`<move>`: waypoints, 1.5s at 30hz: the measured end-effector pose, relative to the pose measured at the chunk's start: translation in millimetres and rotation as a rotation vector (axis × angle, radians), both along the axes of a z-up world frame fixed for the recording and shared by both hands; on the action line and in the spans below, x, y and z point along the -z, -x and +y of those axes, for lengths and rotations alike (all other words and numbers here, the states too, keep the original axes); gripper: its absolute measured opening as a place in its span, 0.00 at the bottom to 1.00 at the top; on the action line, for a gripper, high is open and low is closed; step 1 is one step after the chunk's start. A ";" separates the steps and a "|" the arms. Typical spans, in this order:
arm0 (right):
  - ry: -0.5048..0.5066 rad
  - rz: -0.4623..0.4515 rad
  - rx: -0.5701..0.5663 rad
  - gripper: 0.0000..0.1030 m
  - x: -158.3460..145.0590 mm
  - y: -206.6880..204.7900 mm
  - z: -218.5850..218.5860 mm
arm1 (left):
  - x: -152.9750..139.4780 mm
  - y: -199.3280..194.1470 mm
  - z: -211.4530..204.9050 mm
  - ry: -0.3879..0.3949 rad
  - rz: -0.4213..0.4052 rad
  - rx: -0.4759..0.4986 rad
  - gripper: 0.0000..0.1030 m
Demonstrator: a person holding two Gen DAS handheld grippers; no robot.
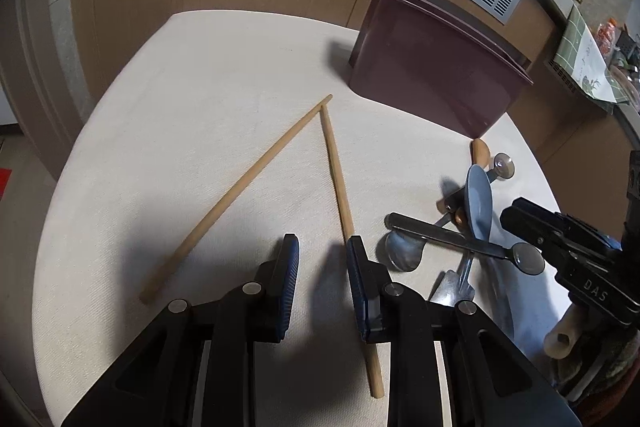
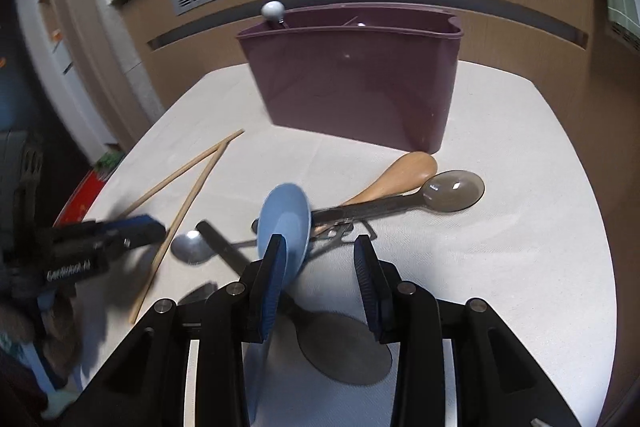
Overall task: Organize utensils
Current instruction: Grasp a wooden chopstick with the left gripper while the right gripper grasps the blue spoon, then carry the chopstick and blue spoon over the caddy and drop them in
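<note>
Two wooden chopsticks (image 1: 256,187) are laid in a V on the cloth-covered table (image 1: 160,107), tips touching. The left gripper (image 1: 323,283) is held low with its jaws apart and nothing between them; one chopstick passes just under its right-hand finger, probably the next pick. Further right, the right gripper (image 2: 320,283) is also spread, unclamped; a blue spoon (image 2: 284,223) leans against its left finger, seemingly loose. The jumbled metal spoon (image 2: 192,247), wooden spoon (image 2: 400,171) and smoky plastic spoon (image 2: 452,191) overlap, hindering clean grasps. The maroon holder (image 2: 352,83) stands behind, a white-knobbed utensil (image 2: 273,11) already inside.
</note>
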State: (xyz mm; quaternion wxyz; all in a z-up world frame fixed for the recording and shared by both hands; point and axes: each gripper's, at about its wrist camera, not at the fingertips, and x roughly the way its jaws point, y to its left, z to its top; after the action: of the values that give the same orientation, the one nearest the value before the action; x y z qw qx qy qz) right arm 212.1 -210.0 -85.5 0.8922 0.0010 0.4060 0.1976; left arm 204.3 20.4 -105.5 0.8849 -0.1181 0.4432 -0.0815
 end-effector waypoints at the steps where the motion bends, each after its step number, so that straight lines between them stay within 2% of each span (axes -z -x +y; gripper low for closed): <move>1: -0.009 0.008 -0.005 0.33 0.5 -0.9 0.2 | 0.1 0.8 0.8 0.004 0.000 -0.004 0.25; 6: -0.045 0.061 -0.031 0.33 5.6 -14.1 20.1 | 3.3 2.9 3.8 0.023 0.001 -0.005 0.25; 8: -0.015 0.093 -0.043 0.33 11.8 -20.3 33.9 | 3.4 3.6 4.4 0.022 -0.002 -0.003 0.25; 15: 0.167 0.003 -0.052 0.30 16.1 -21.6 62.4 | 3.1 3.0 -0.8 -0.007 -0.009 -0.003 0.25; 20: 0.119 -0.064 -0.011 0.30 0.8 -8.4 31.2 | 1.6 -14.3 -13.1 -0.024 -0.004 0.034 0.26; 27: 0.099 -0.112 0.087 0.30 -10.9 14.0 -15.5 | -0.9 -56.6 -38.3 -0.134 0.011 0.063 0.26; 30: 0.074 -0.124 0.118 0.30 -14.4 19.9 -29.4 | -3.0 -66.5 -42.8 -0.167 0.039 0.077 0.24; 34: 0.066 -0.133 0.151 0.30 -18.9 25.1 -40.1 | -2.1 -65.7 -45.0 -0.212 0.010 0.086 0.17; 39: 0.056 -0.157 0.156 0.30 -29.8 32.9 -43.4 | -1.1 -64.4 -46.4 -0.206 0.000 0.074 0.07; 42: 0.038 -0.162 0.163 0.30 -34.2 34.7 -46.2 | -3.4 -61.7 -47.2 -0.184 0.011 0.078 0.05; 45: 0.013 -0.161 0.157 0.30 -37.6 37.2 -47.5 | -13.6 -51.6 -48.0 -0.145 -0.013 0.066 0.05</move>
State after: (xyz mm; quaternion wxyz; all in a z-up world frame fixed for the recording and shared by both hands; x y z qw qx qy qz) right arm 174.9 -257.5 -47.9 0.9346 0.0112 0.3331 0.1240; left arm 255.9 -27.7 -91.9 0.8908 -0.0385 0.4457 -0.0790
